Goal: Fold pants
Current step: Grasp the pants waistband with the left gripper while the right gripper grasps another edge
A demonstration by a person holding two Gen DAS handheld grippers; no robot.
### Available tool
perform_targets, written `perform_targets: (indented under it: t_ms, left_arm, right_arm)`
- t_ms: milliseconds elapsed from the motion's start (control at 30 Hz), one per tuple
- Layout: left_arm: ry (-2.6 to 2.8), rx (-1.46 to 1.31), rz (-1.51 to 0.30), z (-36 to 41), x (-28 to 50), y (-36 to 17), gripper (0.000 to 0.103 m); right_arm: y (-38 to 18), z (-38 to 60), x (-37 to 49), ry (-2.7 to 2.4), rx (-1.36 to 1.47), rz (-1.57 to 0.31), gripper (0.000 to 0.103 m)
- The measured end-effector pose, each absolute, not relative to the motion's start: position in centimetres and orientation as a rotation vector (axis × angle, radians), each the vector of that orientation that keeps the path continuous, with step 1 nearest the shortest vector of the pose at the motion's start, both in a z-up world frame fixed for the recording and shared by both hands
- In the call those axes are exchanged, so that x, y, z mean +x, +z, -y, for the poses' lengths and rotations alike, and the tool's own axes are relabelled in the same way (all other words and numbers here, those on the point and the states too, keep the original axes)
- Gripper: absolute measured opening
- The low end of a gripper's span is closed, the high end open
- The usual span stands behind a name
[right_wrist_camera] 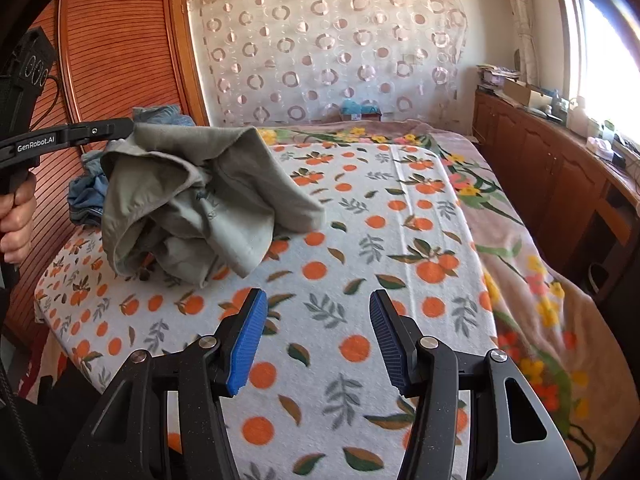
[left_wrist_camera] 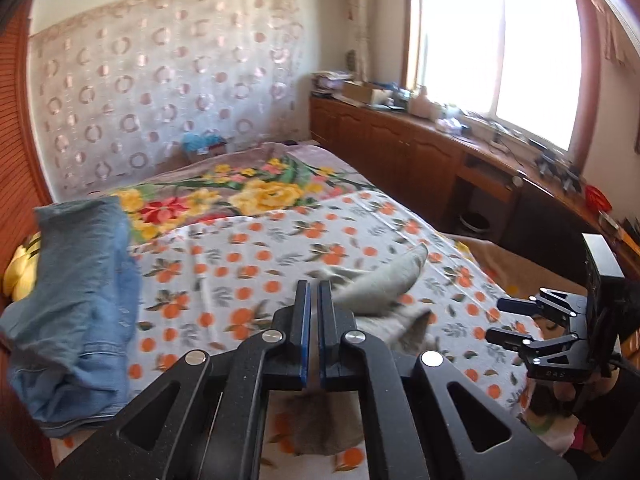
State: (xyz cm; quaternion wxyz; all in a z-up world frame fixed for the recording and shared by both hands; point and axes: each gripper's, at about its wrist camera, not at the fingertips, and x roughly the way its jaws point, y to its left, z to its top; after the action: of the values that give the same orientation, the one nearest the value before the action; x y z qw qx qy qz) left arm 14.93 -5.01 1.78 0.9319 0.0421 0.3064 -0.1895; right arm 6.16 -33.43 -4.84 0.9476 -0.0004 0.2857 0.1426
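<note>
Grey-green pants (right_wrist_camera: 200,200) hang bunched from my left gripper (right_wrist_camera: 130,126), which is shut on an upper edge of the cloth and holds it above the bed's left side. In the left wrist view the left gripper (left_wrist_camera: 314,286) has its pads pressed together, with the grey pants (left_wrist_camera: 380,284) trailing below and beyond it. My right gripper (right_wrist_camera: 318,300) is open and empty, low over the orange-print blanket (right_wrist_camera: 360,220), to the right of the pants. It also shows in the left wrist view (left_wrist_camera: 494,320) at the right.
Blue jeans (left_wrist_camera: 76,280) lie heaped at the bed's left edge, against a wooden slatted wall (right_wrist_camera: 112,52). A floral blanket (left_wrist_camera: 260,188) covers the far bed. Wooden cabinets (right_wrist_camera: 540,168) with clutter run along the right under the window.
</note>
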Motion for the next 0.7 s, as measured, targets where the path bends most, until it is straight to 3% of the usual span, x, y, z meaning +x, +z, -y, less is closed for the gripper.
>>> perform_targets:
  t_ms: [167, 367, 500, 567, 633, 700]
  left_arm:
    - [-0.297, 0.068, -0.633, 0.4, 14.5, 0.9, 0.004]
    - [-0.305, 0.069, -0.645, 0.1, 12.8, -0.6, 0.004]
    - [-0.351, 0.083, -0.655, 2.2, 12.3, -1.1, 0.028]
    - [-0.381, 0.083, -0.657, 3.2, 12.1, -1.0, 0.034]
    - [-0.415, 0.087, -0.656, 4.5, 11.9, -1.0, 0.050]
    - [-0.450, 0.098, -0.653, 5.7, 11.5, -1.0, 0.051]
  right_arm:
    - [-4.7, 30.7, 7.6, 0.336, -0.013, -0.571, 0.055]
    - [-5.2, 29.7, 8.8, 0.347, -0.014, -0.582, 0.055]
    - [-5.2, 30.1, 8.5, 0.332, -0.020, -0.584, 0.055]
    - [-5.2, 30.3, 8.3, 0.322, -0.024, -0.582, 0.055]
    - [-5.3, 30.7, 8.1, 0.313, -0.023, -0.582, 0.055]
    - [-5.4, 30.9, 7.8, 0.303, -0.019, -0.584, 0.056]
